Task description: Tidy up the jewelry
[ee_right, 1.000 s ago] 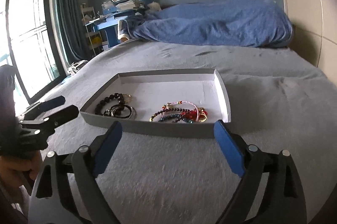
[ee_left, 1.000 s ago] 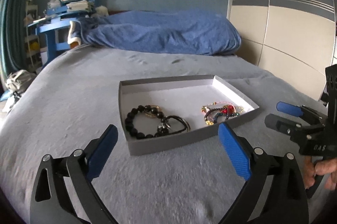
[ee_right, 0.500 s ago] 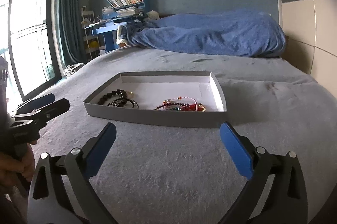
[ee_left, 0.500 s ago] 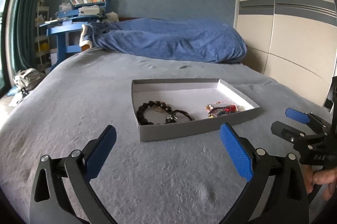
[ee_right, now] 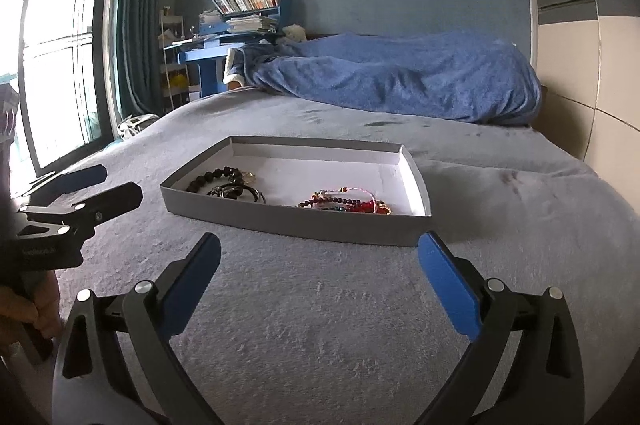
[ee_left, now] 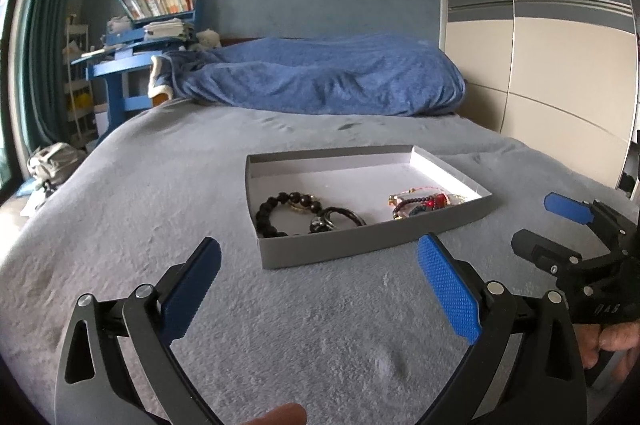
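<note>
Left wrist view shows a shallow grey tray (ee_left: 372,245) lying on the grey bed cover (ee_left: 160,193), with the jewelry already inside it in two groups set apart: a black bead bracelet (ee_left: 276,211) touching a dark ring-shaped piece (ee_left: 340,217) toward the left end, and a tangle of red, dark and gold strands (ee_left: 424,203) toward the right end. No jewelry is visible on the bed outside the tray. Left gripper (ee_left: 320,289) hangs short of the near tray wall, its fingers spread wide and holding nothing; right gripper (ee_right: 320,285) stands likewise, fingers spread and empty, just short of the tray's right half. Assessment: this layout would fit either a sorting job still to be carried out within the tray or one already concluded with the pieces grouped by kind, so no particular move is prescribed. Should any piece be handled, the thin strands on the right look snarled together and would likely drag neighbours along; a pinch on a single strand at its free end, with a slow lift, would be the sound practice. The tray appears light and may slide on the soft cover if nudged.
</note>
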`<state>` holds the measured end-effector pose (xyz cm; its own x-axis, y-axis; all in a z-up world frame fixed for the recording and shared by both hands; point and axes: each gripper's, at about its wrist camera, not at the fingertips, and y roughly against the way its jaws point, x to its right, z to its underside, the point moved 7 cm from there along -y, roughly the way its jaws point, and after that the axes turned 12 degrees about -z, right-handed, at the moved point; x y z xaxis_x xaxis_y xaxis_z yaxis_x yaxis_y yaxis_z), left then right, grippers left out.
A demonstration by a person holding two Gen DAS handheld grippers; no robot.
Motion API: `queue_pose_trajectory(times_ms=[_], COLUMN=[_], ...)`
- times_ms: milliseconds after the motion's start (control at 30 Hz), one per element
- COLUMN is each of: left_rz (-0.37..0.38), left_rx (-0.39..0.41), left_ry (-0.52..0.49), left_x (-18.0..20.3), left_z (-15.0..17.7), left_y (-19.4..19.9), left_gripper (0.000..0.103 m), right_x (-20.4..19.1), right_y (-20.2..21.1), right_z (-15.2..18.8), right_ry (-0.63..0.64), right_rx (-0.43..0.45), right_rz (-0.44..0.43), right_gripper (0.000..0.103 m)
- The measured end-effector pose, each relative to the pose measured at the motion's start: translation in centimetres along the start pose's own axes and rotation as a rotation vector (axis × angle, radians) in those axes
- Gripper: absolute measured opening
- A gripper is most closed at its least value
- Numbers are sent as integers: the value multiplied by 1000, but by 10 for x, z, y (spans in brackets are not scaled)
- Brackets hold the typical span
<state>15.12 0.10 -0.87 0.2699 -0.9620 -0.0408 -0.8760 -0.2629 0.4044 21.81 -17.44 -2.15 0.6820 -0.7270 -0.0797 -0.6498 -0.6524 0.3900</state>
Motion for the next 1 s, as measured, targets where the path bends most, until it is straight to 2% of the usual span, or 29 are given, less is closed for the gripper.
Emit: queue_pose_trajectory(times_ms=[1000], left_rz=[0], left_rx=[0], left_ry=[-2], left_x=[2], left_z=[3], left_y=[-2], left_gripper=[98], right_x=[2], right_y=[0], right_z=[0], right_ry=[-14], right_rx=[1], right_rz=[-9], right_gripper=[98])
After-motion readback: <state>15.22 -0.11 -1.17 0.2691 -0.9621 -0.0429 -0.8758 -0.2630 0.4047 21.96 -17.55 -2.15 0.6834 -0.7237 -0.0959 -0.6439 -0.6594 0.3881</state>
